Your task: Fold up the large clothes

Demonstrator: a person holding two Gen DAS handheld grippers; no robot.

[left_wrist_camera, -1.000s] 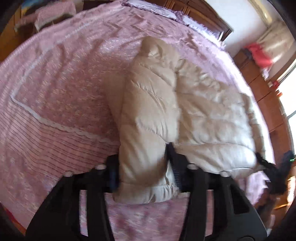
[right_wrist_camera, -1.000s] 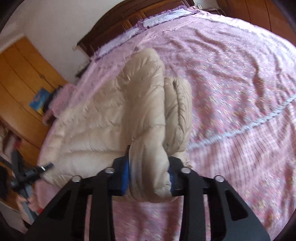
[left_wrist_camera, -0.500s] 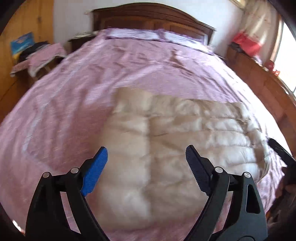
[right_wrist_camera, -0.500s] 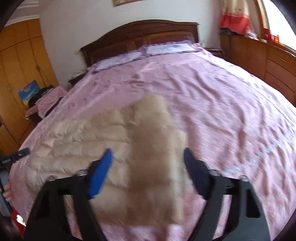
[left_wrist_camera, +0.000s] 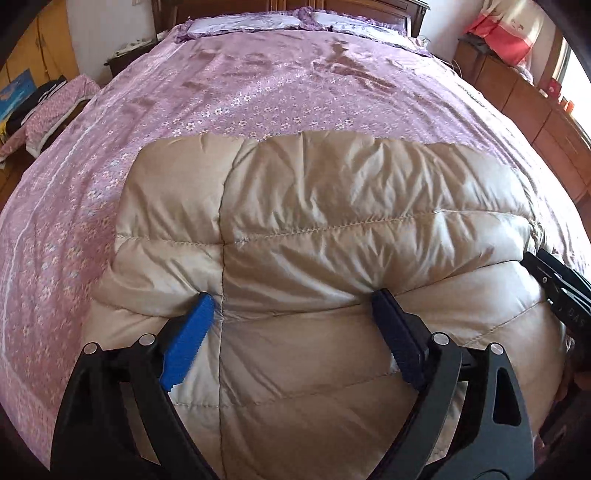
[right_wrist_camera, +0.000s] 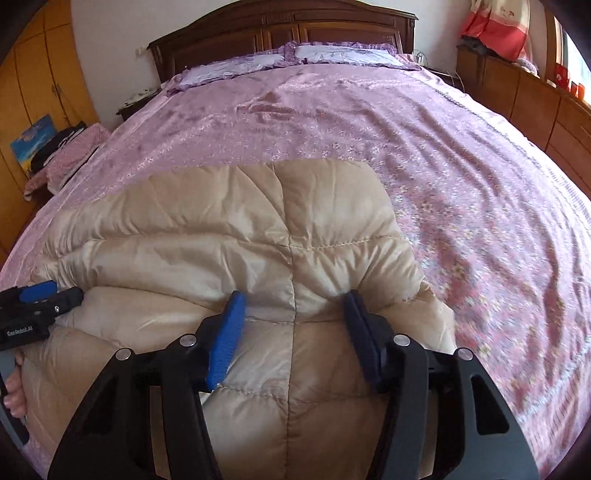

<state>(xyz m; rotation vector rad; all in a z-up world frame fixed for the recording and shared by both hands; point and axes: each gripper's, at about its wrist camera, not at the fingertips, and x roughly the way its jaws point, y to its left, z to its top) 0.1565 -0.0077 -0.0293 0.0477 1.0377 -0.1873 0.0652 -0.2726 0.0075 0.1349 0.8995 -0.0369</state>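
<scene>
- Two hand-held grippers are seen pressed down onto one beige quilted down jacket (left_wrist_camera: 332,229), which is spread across the near part of a bed covered by a pink floral bedspread (left_wrist_camera: 258,92).
- Toward the jacket's left side, the left gripper (left_wrist_camera: 291,299) is held with its jaws spread wide; the blue pads (left_wrist_camera: 186,339) are sunk tip-first into the puffy fabric, and nothing is clamped between them.
- A vertical seam of the jacket is seen just right of the left gripper's left pad.
- Toward the jacket's right side, the right gripper (right_wrist_camera: 293,301) is likewise held apart, its pads (right_wrist_camera: 225,339) dug into the padding on either side of a vertical seam, with no fabric pinched.
- Each gripper is caught at the edge of the other's view.
- At the far end, two lilac pillows (right_wrist_camera: 295,59) are laid against a dark wooden headboard (right_wrist_camera: 280,29).
</scene>
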